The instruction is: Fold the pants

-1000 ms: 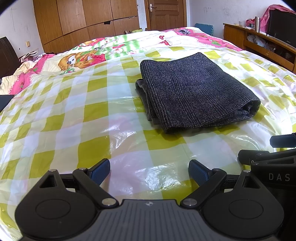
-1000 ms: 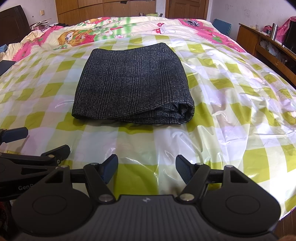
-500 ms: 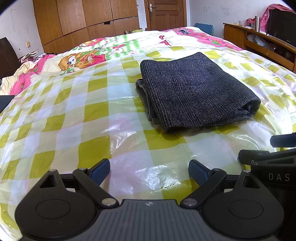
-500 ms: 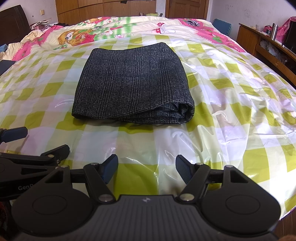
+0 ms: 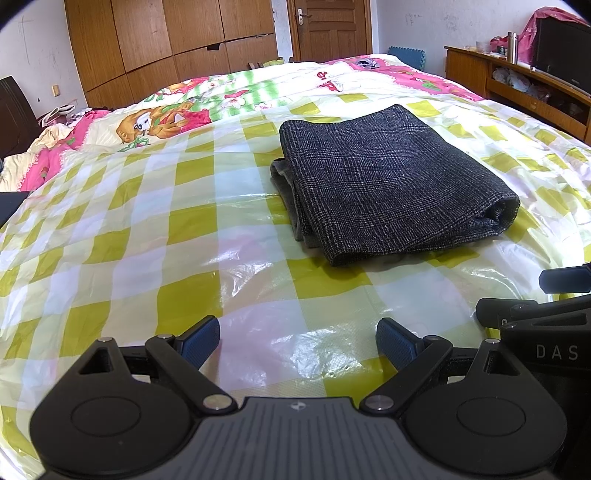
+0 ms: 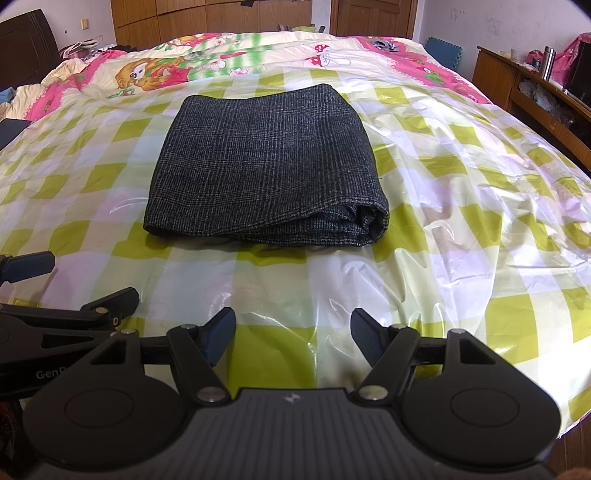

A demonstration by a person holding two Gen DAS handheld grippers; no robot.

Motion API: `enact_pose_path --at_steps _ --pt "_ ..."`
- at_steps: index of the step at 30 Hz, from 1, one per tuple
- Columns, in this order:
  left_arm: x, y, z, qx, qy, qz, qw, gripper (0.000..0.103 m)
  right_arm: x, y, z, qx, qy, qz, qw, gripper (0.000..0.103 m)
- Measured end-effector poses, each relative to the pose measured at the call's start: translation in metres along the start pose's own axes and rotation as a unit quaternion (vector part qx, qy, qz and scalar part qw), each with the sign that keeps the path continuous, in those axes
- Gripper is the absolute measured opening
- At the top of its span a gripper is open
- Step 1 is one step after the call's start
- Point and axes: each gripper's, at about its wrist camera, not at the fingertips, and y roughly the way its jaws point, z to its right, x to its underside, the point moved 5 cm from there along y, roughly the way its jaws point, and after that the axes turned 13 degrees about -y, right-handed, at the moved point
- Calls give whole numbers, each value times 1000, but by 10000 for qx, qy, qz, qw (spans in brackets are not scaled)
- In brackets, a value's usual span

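Dark grey checked pants (image 5: 388, 181) (image 6: 266, 166) lie folded into a flat rectangular stack on the yellow-and-white checked plastic sheet (image 5: 147, 229) (image 6: 461, 221) that covers the bed. My left gripper (image 5: 297, 341) hovers over the sheet in front of the stack, open, nothing between its blue pads. My right gripper (image 6: 292, 334) is beside it, also open and empty, well short of the pants' near folded edge. Each gripper shows at the edge of the other's view.
A cartoon-print quilt (image 5: 177, 114) (image 6: 155, 74) covers the far part of the bed. A wooden sideboard (image 5: 517, 85) (image 6: 535, 96) with clutter stands along the right. Wardrobes (image 5: 166, 40) and a door (image 5: 328, 29) line the far wall.
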Motion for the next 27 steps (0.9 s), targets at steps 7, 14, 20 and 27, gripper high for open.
enact_pose_path --at_steps 7,14,20,27 --pt "0 -1 0 -11 32 23 10000 103 0 0 0 0 -2 -3 10000 70" --pt "0 -1 0 -14 38 25 10000 103 0 0 0 -5 -1 -8 10000 70" --pt "0 -1 0 -14 39 26 10000 103 0 0 0 -2 -2 -6 10000 70" --pt "0 -2 0 -8 61 32 10000 103 0 0 0 2 6 -13 10000 70"
